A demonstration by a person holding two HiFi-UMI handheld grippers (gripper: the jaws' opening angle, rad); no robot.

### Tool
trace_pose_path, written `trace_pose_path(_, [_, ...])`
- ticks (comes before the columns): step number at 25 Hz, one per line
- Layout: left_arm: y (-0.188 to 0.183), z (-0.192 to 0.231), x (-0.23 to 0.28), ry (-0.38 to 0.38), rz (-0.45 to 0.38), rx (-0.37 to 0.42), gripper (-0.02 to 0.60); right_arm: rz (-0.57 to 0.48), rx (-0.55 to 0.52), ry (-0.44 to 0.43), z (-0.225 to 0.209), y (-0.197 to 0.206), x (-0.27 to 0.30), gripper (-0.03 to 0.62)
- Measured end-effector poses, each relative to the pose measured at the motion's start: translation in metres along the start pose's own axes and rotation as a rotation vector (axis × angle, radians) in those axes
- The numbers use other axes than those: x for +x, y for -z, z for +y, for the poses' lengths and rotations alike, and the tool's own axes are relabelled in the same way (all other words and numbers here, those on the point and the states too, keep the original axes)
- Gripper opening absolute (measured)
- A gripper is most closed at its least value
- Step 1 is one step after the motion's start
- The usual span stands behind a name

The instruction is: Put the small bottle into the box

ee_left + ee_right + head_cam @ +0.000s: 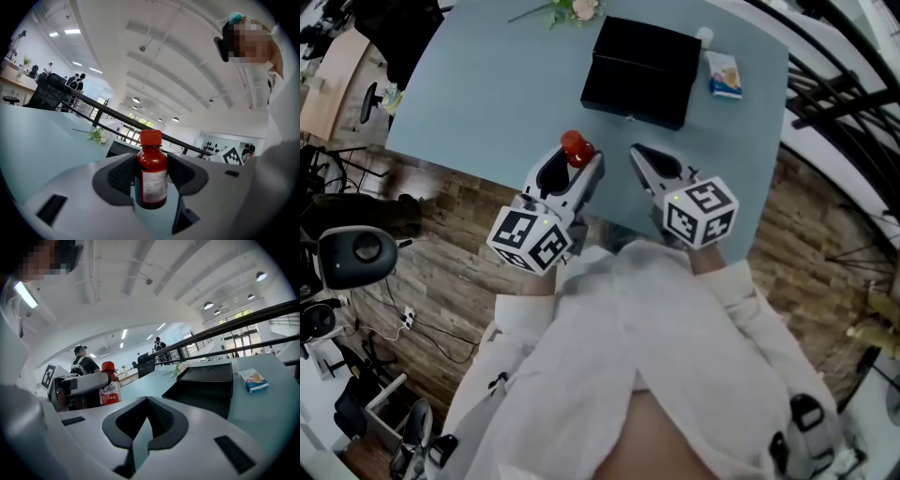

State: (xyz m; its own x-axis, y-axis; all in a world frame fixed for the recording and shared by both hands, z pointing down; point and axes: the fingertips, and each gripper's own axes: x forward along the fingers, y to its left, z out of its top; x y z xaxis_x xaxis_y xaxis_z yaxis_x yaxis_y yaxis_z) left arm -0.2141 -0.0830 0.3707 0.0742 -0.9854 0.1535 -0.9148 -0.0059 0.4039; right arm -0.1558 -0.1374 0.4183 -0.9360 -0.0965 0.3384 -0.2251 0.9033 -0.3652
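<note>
A small dark-red bottle (575, 148) with a red cap and a white label stands upright between the jaws of my left gripper (572, 161), which is shut on it above the table's near edge. In the left gripper view the bottle (151, 174) fills the gap of that gripper (151, 180). The black box (639, 70) lies open on the table beyond both grippers, a little to the right. My right gripper (639, 152) hovers beside the left one, jaws together and holding nothing. From the right gripper (147, 401) I see the bottle (108, 387) at left and the box (206, 383) ahead.
The light blue table (497, 84) carries a small blue-and-white carton (724, 75) right of the box and a flower sprig (572, 11) at the far edge. Wooden floor, office chairs (356, 253) and a black railing (834, 84) surround the table.
</note>
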Motion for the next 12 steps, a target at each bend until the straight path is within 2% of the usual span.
trace_pose_path(6, [-0.002, -0.004, 0.027, 0.047, 0.028, -0.002, 0.212, -0.017, 0.031, 0.037, -0.022, -0.005, -0.004, 0.003])
trace_pose_path(12, [-0.008, -0.004, 0.054, 0.11, 0.049, -0.005, 0.212, -0.023, 0.059, 0.11, -0.041, -0.006, -0.008, 0.003])
